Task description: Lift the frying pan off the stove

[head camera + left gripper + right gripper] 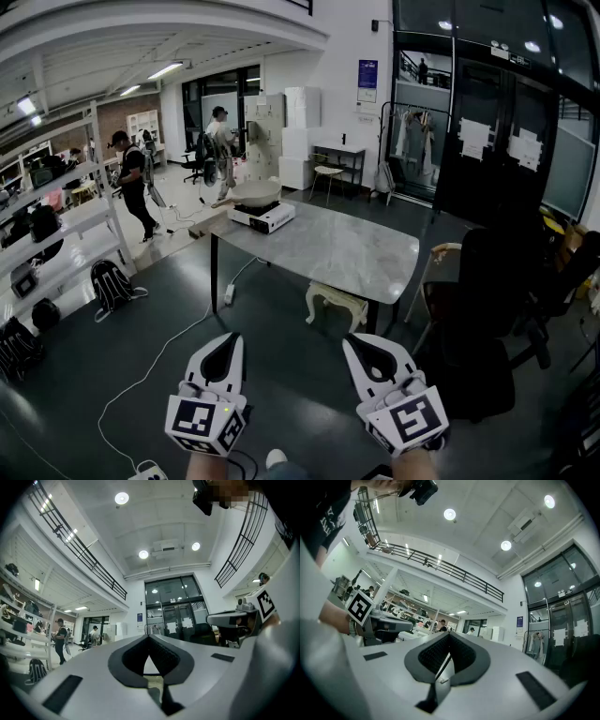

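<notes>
The approach is barely starting; the left claw (228,345) and right claw (362,345) are hanging pinched shut and empty, well apart from the frying pan (255,194) sitting on the stove (264,217) at the desk's (342,251) far corner; next comes closing in and opening for its handle, probably pointing left.

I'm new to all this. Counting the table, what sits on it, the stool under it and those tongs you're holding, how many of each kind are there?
Table: 1
Stove: 1
Frying pan: 1
Stool: 1
Tongs: 2, the left tongs and the right tongs, both shut and empty
Total: 6
</notes>
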Motion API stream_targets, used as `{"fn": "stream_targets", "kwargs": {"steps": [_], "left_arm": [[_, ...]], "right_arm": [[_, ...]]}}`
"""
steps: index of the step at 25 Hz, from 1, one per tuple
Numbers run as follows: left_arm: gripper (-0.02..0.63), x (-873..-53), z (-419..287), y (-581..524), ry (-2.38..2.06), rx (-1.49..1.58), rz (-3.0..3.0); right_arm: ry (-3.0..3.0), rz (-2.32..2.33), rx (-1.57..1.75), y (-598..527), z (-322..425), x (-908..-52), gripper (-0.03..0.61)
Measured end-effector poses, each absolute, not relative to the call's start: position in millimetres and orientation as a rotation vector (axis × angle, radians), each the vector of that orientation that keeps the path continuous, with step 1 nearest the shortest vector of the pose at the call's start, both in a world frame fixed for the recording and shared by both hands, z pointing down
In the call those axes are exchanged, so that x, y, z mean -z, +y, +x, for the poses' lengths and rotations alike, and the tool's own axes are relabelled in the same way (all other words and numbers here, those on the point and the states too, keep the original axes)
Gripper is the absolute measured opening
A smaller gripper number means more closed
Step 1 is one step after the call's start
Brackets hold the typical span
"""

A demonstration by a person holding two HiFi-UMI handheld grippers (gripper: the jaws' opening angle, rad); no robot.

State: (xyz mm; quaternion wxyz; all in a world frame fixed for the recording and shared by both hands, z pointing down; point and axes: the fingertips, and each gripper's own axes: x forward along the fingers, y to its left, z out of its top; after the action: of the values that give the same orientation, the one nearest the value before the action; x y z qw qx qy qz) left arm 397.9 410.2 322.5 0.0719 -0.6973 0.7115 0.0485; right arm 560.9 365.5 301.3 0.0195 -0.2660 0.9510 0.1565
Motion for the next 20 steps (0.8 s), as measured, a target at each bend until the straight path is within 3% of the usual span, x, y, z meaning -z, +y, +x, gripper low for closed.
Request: {"fn": "stream_targets", "kwargs": {"steps": [11, 20], "left_arm": [[0.011, -343.2, 376.9, 401.5, 2.178, -0.103, -2.100], [0.011, -338.2, 312.1, 344.2, 2.211, -0.130, -2.076]], "right_arm": [[3.006, -0.797, -0.419, 350.9, 537.5, -324.5, 0.025], [3.017, -0.747, -0.406, 291.3, 472.2, -317.1, 0.025]]}}
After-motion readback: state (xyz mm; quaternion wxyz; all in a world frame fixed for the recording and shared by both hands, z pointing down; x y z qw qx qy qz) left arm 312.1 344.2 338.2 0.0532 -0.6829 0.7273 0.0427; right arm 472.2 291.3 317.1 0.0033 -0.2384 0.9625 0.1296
